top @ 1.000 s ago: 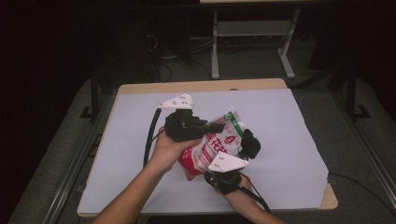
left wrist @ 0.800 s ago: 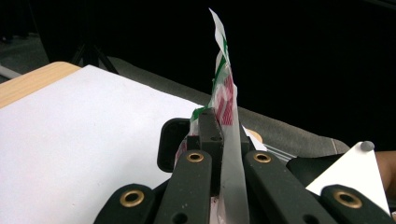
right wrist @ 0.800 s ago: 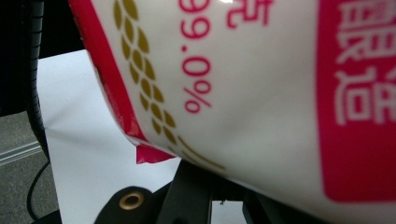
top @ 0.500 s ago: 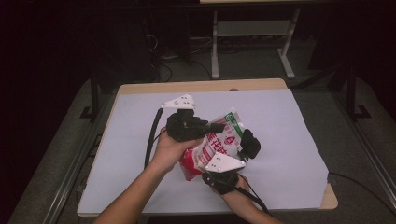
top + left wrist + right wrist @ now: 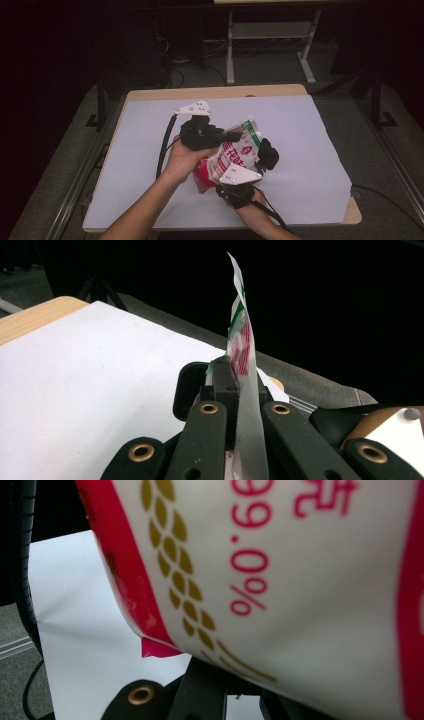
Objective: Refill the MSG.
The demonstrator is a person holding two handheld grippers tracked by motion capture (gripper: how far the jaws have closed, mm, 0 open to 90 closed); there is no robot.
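While I hold both tongs up over the table (image 5: 125, 150), the bag (image 5: 235, 157) hangs between them, clear of the white sheet (image 5: 310, 150).

Nearest me, my right gripper (image 5: 260, 159) sits at the bag's lower right side. Its jaws are closed; in the right gripper view the bag's printed face (image 5: 300, 580) bulges just above them and hides the pinch, so I judge it grips the bag without seeing the contact itself.

Next out, my left gripper (image 5: 227, 136) clamps the bag's flat top seal. In the left gripper view the thin sealed edge (image 5: 245, 355) stands upright, squeezed between the closed jaws.

Beyond, the sheet lies bare to the table's far wooden edge, with a metal stand (image 5: 270, 45) on the dark floor behind.

Assessment: the step appears to be tearing or pulling the bag open at the seal. To do it well, I should keep the left grip on the seal, well away from the filled part, hold the right hand firm as the anchor, and pull apart evenly. A jerk could split the bag low and spill the contents.
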